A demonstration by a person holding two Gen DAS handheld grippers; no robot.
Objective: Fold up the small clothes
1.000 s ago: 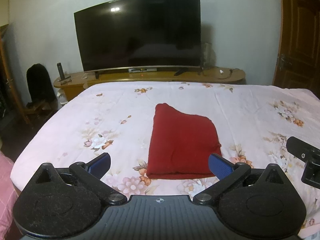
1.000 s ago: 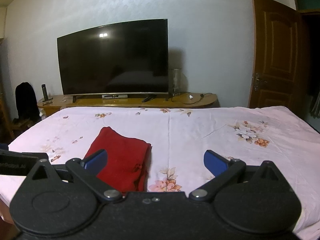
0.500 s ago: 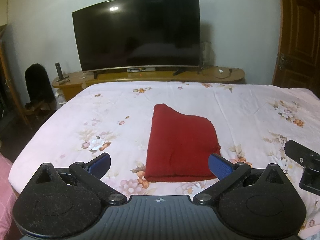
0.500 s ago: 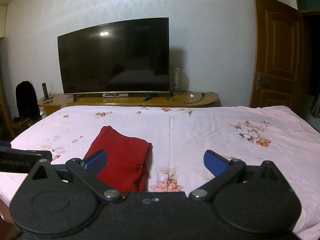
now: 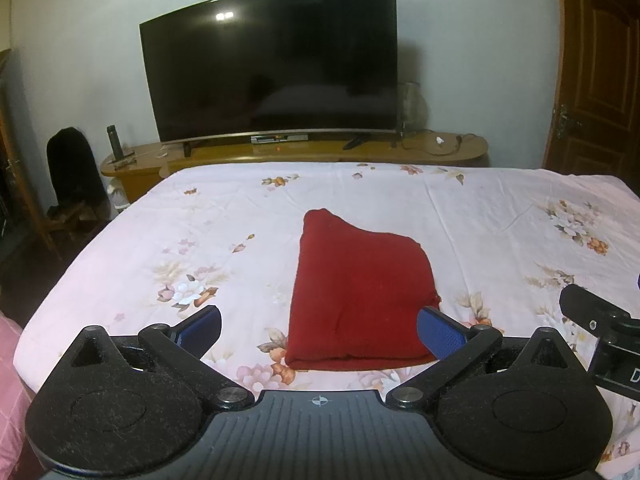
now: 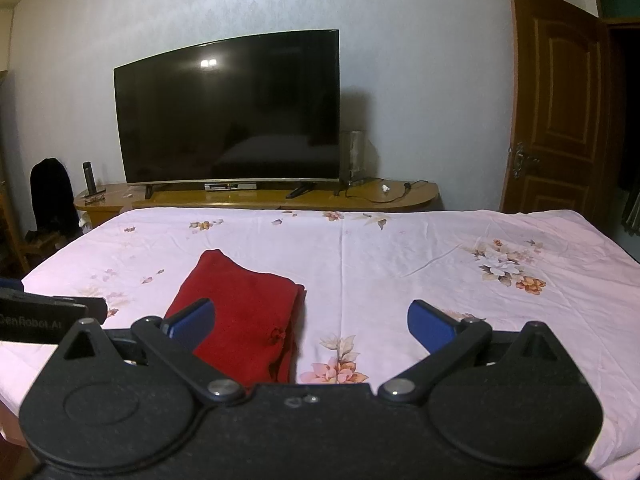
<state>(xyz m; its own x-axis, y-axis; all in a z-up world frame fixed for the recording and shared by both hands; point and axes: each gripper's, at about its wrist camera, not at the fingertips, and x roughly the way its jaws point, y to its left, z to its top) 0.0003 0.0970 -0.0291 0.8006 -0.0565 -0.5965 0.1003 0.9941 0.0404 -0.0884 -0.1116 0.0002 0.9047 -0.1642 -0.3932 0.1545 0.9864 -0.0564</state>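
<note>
A red garment (image 5: pixel 360 292) lies folded flat on the pink flowered bed sheet (image 5: pixel 500 216), near the front edge. It also shows in the right wrist view (image 6: pixel 244 308), left of centre. My left gripper (image 5: pixel 319 330) is open and empty, held just in front of the garment's near edge. My right gripper (image 6: pixel 310 320) is open and empty, held to the right of the garment above the sheet. The right gripper's body shows at the right edge of the left wrist view (image 5: pixel 600 328).
A large dark television (image 5: pixel 272 64) stands on a low wooden cabinet (image 5: pixel 296 152) behind the bed. A brown door (image 6: pixel 560 100) is at the right. A dark chair (image 5: pixel 72 172) stands at the left. Pink fabric (image 5: pixel 8 380) lies at the near left.
Both grippers have drawn back and risen very slightly. The garment has not moved and both grippers stay open.
</note>
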